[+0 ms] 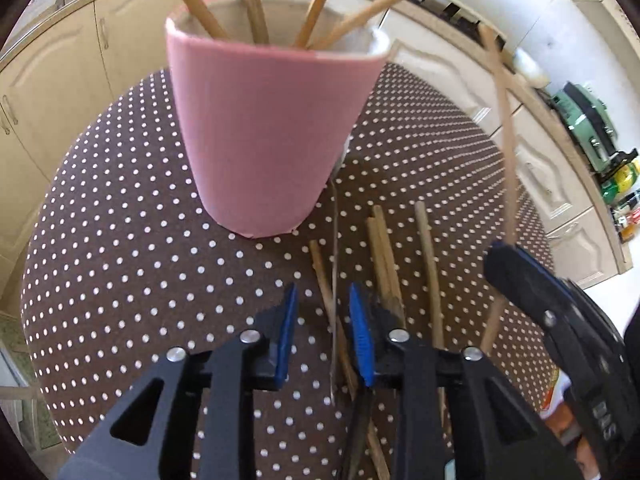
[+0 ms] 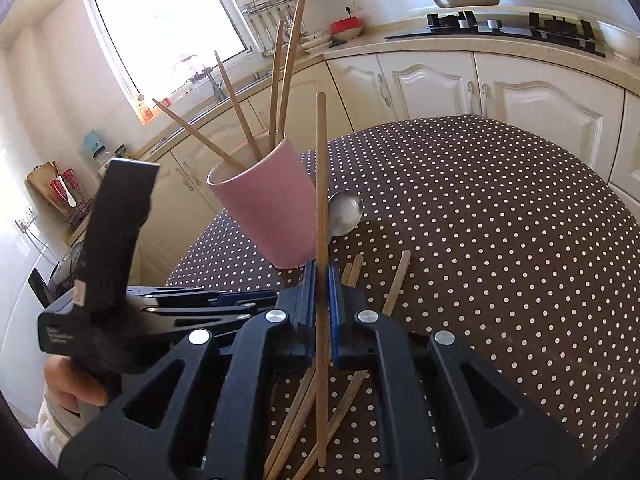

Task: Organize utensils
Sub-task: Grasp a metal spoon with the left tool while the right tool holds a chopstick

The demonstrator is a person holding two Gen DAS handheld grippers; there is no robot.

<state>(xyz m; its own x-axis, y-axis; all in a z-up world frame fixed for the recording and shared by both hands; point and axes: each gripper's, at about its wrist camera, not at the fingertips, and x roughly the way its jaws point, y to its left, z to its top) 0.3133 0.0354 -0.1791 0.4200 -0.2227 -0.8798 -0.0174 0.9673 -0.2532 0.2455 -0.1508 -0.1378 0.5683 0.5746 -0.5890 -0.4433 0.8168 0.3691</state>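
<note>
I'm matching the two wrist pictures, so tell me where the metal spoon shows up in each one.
Left wrist: metal spoon mostly hidden behind the pink cup; only its thin handle shows, running toward the camera.
Right wrist: metal spoon bowl shows at centre, right of the cup.
Shared landmark: the pink cup.

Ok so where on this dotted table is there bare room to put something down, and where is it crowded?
Free: the dotted tablecloth right of the spoon out to the far edge, and the stretch left of the pink cup. Crowded: the strip just in front of the cup, where loose chopsticks lie under both grippers.
</note>
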